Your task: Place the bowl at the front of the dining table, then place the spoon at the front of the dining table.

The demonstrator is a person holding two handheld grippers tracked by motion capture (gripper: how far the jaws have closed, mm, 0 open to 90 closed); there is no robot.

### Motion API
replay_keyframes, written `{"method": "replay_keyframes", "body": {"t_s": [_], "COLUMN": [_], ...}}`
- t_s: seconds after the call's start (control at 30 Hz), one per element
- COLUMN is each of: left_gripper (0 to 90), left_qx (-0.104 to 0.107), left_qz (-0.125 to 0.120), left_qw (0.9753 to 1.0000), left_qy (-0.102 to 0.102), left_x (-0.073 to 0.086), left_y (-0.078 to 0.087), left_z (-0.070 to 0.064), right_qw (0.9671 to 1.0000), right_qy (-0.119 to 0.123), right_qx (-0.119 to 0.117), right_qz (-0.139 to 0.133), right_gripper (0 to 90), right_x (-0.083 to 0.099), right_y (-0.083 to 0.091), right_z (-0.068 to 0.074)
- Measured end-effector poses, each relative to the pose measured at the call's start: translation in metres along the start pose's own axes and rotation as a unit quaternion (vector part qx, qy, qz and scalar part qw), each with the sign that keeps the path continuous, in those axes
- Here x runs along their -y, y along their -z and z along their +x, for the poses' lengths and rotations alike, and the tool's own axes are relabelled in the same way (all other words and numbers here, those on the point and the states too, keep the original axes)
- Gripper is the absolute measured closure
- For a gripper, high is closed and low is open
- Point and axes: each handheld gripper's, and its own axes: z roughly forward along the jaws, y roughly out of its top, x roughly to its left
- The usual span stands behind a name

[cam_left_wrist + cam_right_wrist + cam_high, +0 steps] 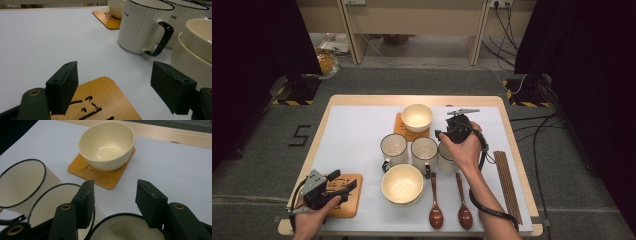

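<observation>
Count on the worktop (362,125): three mugs (393,148), two bowls (402,183), two coasters (343,195), two spoons (435,202). Mug lettering partly legible, "ise".

My left gripper (113,87): fingers open over the near coaster.

My right gripper (113,195): fingers open above the rightmost mug (125,227), facing the far bowl (107,143).

The left gripper (343,189) is hovering over the near coaster (343,196) with jaws apart, and open mat (354,135) is stretching from nine to twelve o'clock — nothing standing there. At two o'clock the stacked bowls (402,184) and the nearest mug (393,148) are blocking. The right gripper (443,134) is hanging above the mug row; the far bowl (417,117) is sitting at eleven o'clock — bare mat is lying at one o'clock.
</observation>
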Motion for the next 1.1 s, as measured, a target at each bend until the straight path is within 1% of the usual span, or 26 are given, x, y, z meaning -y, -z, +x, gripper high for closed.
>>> {"method": "replay_keyframes", "body": {"t_s": [0.1, 0.2, 0.37, 0.5, 0.77, 0.97, 1.1], "left_gripper": [21.8, 21.8, 21.8, 21.8, 21.8, 21.8, 21.9], "left_qx": [0.0, -0.003, -0.003, -0.002, 0.001, -0.001, 0.001], "left_qz": [-0.002, -0.002, 0.0, 0.001, 0.001, -0.001, -0.001], "left_qw": [1.0, 1.0, 1.0, 1.0, 1.0, 1.0, 1.0], "left_qy": [-0.003, 0.001, -0.002, -0.001, -0.004, -0.004, -0.005], "left_x": [0.0, 0.0, 0.0, 0.0, 0.0, 0.0, 0.0], "left_y": [0.002, 0.003, 0.001, 0.001, 0.001, 0.002, 0.002], "left_z": [0.0, 0.0, 0.0, -0.001, 0.0, -0.001, -0.002], "right_qw": [1.0, 1.0, 1.0, 1.0, 1.0, 1.0, 1.0], "right_qy": [-0.001, -0.003, 0.004, 0.003, 0.004, 0.005, 0.005], "right_qx": [0.0, -0.002, -0.004, -0.006, 0.003, 0.006, 0.007], "right_qz": [-0.002, -0.003, -0.001, 0.002, 0.002, -0.001, -0.002], "right_gripper": [48.7, 48.6, 48.5, 48.4, 48.6, 48.7, 48.7], "right_x": [0.002, 0.004, 0.008, 0.014, 0.022, 0.027, 0.03], "right_y": [0.003, 0.004, 0.009, 0.015, 0.028, 0.035, 0.043], "right_z": [0.002, 0.003, 0.005, 0.006, 0.008, 0.01, 0.012]}}
